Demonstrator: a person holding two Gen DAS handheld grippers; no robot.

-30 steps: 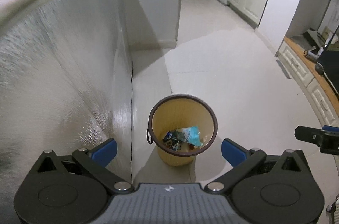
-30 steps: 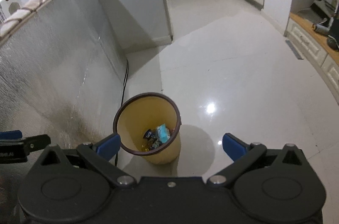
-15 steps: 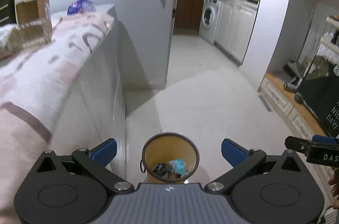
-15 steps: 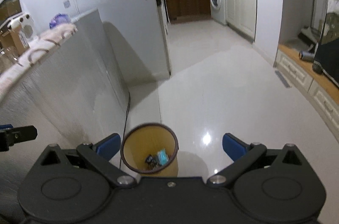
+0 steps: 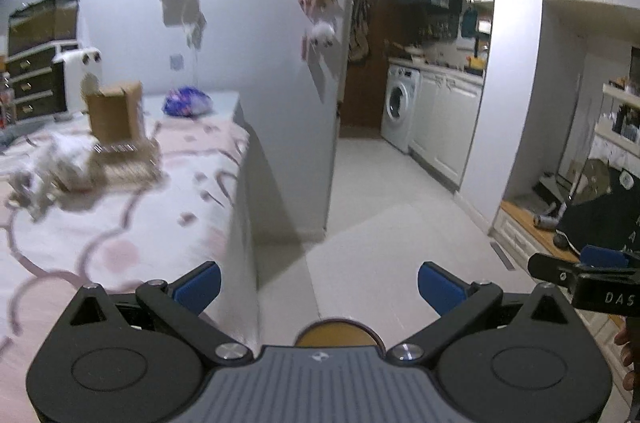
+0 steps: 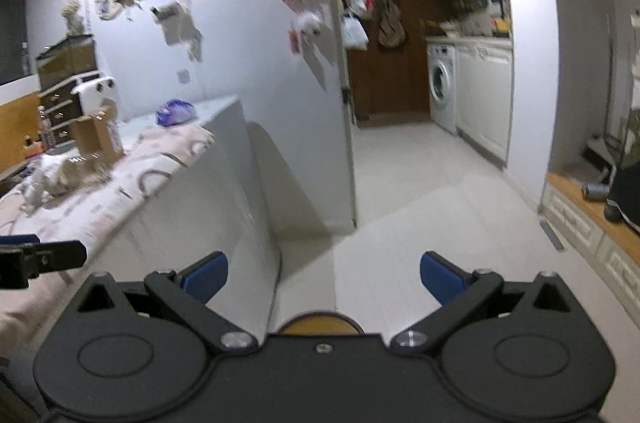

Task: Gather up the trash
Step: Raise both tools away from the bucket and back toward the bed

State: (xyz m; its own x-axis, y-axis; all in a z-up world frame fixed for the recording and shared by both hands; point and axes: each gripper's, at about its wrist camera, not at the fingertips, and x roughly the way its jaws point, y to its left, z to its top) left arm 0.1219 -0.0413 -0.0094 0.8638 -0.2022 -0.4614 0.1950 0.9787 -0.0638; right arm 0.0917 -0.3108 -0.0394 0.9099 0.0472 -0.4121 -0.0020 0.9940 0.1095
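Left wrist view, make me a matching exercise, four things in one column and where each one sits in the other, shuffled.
Things:
1. cardboard box
2. washing machine
3. yellow bin
4. purple bag

Places:
A. on the floor, just beyond the left claw, mostly hidden by its body
B. far end of the counter, by the wall
C. on the patterned cloth covering the counter
D. under the kitchen worktop down the hall

Pairs: 1-C, 2-D, 3-A, 4-B
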